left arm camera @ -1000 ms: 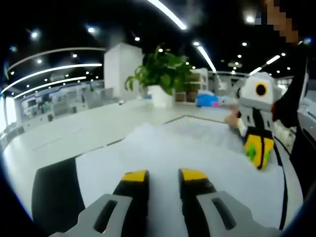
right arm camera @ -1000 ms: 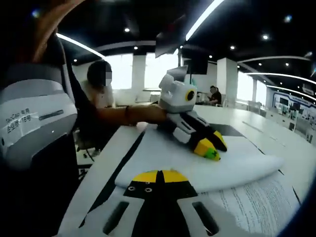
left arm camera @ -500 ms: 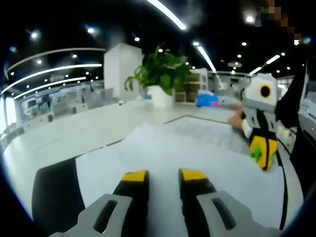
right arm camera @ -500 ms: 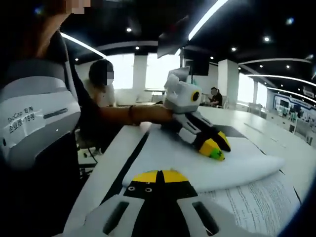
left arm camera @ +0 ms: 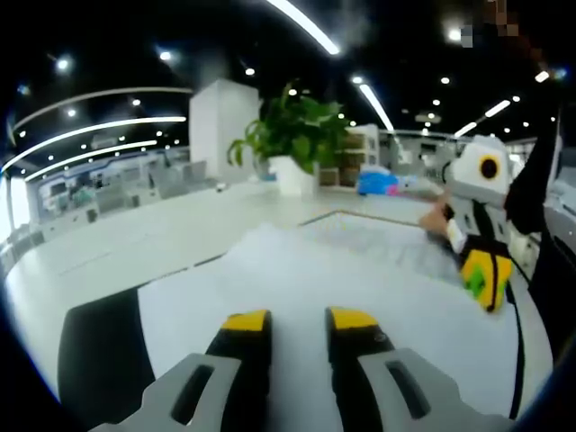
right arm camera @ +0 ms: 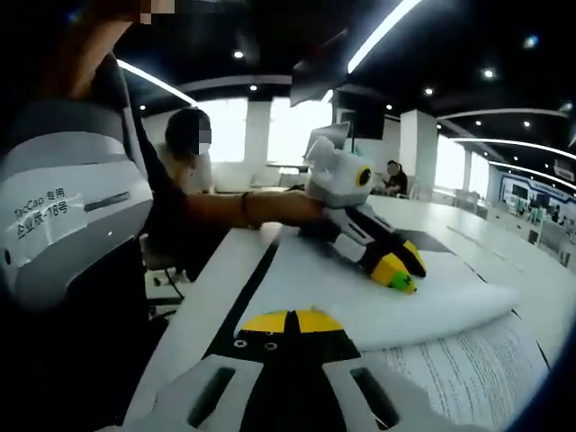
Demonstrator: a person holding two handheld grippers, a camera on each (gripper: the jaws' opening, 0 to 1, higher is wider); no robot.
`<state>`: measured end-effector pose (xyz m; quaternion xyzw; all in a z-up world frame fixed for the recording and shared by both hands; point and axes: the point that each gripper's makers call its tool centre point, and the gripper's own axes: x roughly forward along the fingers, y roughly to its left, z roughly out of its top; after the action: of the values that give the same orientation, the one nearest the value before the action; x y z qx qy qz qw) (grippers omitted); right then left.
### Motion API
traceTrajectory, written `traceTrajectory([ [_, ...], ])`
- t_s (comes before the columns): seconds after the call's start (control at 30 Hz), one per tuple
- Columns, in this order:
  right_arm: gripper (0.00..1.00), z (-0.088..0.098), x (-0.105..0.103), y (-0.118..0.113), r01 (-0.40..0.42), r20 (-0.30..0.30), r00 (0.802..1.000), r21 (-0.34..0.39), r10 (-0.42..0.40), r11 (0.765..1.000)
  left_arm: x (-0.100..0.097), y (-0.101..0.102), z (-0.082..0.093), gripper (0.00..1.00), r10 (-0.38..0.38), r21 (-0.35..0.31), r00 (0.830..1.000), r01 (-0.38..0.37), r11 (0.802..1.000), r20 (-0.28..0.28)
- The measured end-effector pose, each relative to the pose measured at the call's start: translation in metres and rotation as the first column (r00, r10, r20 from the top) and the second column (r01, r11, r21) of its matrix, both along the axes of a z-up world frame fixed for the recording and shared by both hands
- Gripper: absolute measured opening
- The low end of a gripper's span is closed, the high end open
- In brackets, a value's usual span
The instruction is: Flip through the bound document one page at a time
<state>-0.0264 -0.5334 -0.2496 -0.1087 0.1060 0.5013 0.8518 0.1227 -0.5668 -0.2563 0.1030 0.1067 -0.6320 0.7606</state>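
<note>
Matt white paper pages (right arm camera: 450, 355) of the bound document lie on a smooth, faintly glossy table (left arm camera: 108, 247).

Open-plan office, long white tables (left arm camera: 162, 238), ceiling strip lights (left arm camera: 306, 25), potted plant (left arm camera: 292, 135)

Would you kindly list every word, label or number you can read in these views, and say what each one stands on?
"-18" with blurred characters around it: label on the white cylinder at the left of the right gripper view.
Printed lines on the bound document's open page: too small and blurred to read.
Left gripper view: no readable text.
</note>
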Motion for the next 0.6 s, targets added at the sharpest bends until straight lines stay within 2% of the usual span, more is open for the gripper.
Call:
traceTrajectory([
  [0.6, 0.04, 0.0012, -0.0046, 0.0031, 0.004, -0.008, 1.000, 0.011, -0.004, 1.000, -0.0001, 0.0001, 0.0009, 0.26, 0.001, -0.005, 1.000, -0.001, 1.000, 0.001],
])
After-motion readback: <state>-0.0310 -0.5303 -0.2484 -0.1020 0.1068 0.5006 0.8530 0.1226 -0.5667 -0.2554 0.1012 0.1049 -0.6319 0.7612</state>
